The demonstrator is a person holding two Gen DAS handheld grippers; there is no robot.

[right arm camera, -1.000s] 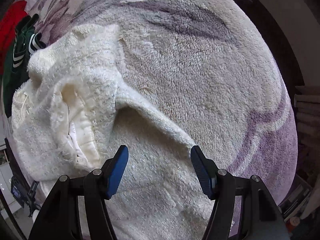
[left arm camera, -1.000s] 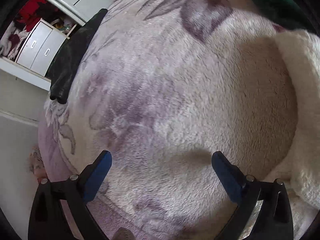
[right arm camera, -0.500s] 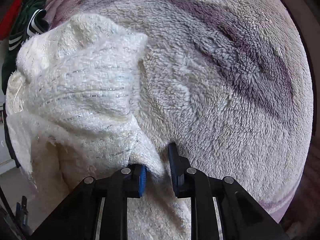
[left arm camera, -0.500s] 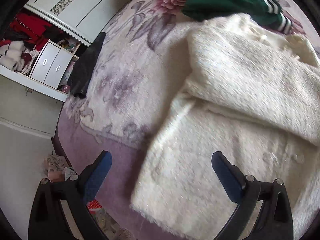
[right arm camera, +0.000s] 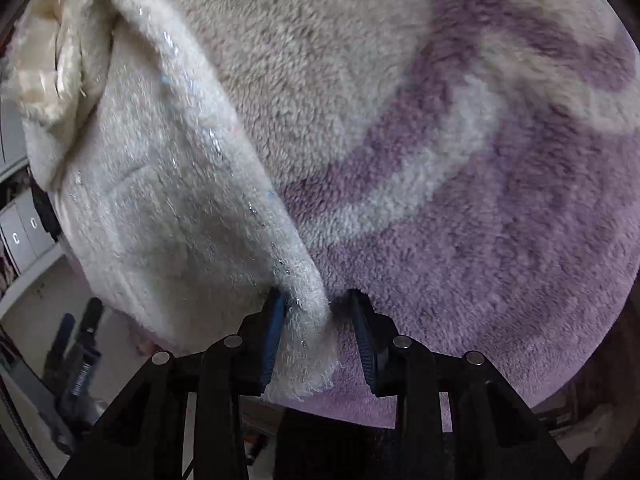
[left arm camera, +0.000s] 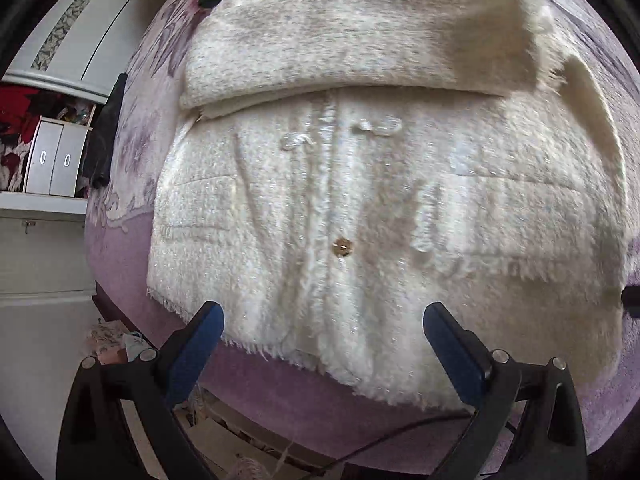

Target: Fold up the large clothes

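Spreading apart, the right gripper point(right arm camera: 316, 320) has its jaws opening around the cream jacket's point(left arm camera: 360, 200) corner; the fabric touches the left pad only. The left gripper point(left arm camera: 322, 340) hovers wide apart and empty above the hem. The jacket lies on the purple blanket point(right arm camera: 480, 240), one sleeve point(left arm camera: 352, 36) folded across. Recommendation: regrip the corner before drawing it across.
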